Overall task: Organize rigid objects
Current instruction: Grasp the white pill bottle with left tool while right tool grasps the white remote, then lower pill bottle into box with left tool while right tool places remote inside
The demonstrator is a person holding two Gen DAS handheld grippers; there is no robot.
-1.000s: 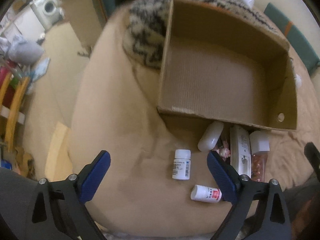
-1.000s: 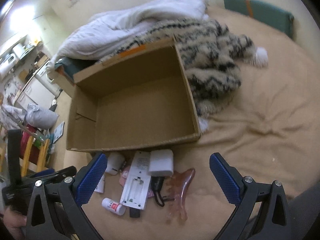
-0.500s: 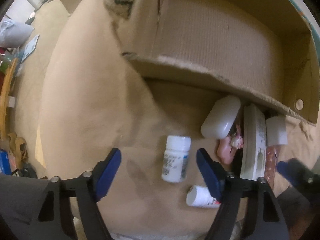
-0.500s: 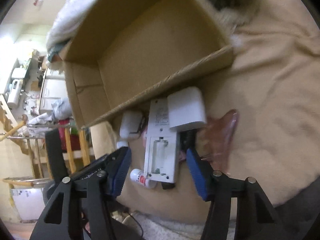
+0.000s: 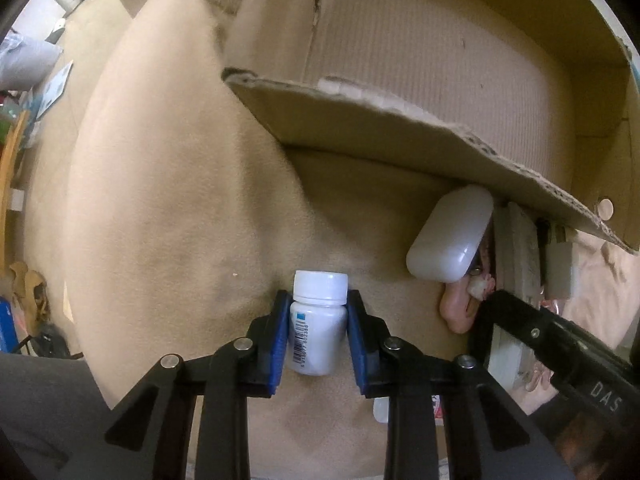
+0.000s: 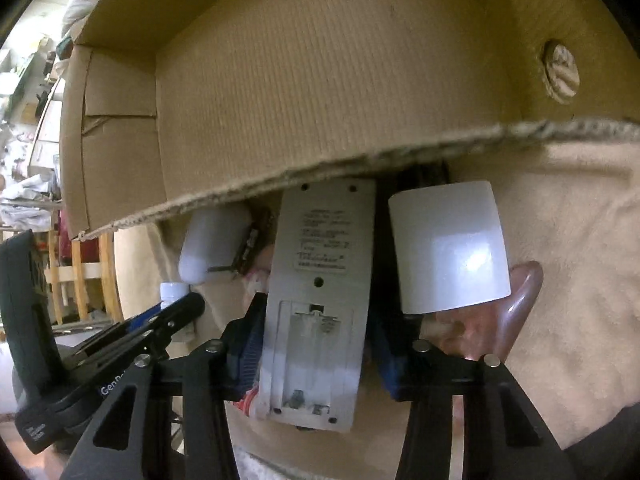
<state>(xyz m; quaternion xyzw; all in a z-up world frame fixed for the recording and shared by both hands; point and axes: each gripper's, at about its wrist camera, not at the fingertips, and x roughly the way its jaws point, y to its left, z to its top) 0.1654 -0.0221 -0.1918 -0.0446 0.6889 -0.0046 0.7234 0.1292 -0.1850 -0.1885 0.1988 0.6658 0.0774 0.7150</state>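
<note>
Left claw (image 5: 318,334): blue pads clenched on a white pill bottle (image 5: 318,326), one pad on each side of its body, jaws just closed in onto it. Bottle lying on the tan blanket (image 5: 168,208), cap toward the box (image 5: 420,60), barcode label facing up. Near the bottle, toward the box's front wall: a white oval case (image 5: 450,234), one end tucked under the wall's overhang. Just beyond the case, away from the bottle: a pink piece (image 5: 456,310), small and partly hidden. Behind the left claw's right finger, on the side away from the box: a second small white bottle with a red label (image 5: 382,410), mostly hidden.

Right claw (image 6: 316,354): jaws just closing, set on either side of a grey remote (image 6: 320,280) lying back-up with its battery bay uncovered. Left pad against the remote's edge; right pad hidden in shadow behind the other edge, so grip there cannot be told. Remote's far end under the box's (image 6: 320,80) front wall. Beside the remote, away from the oval case: a white block (image 6: 448,248), touching or overlapping a translucent pink scraper (image 6: 516,308) on the blanket. On the remote's other side: the oval case (image 6: 212,244), and past it the left claw's fingers (image 6: 176,312) with the bottle cap (image 6: 173,290) just showing. Box interior bare cardboard, a round hole (image 6: 560,70) in its right wall.
</note>
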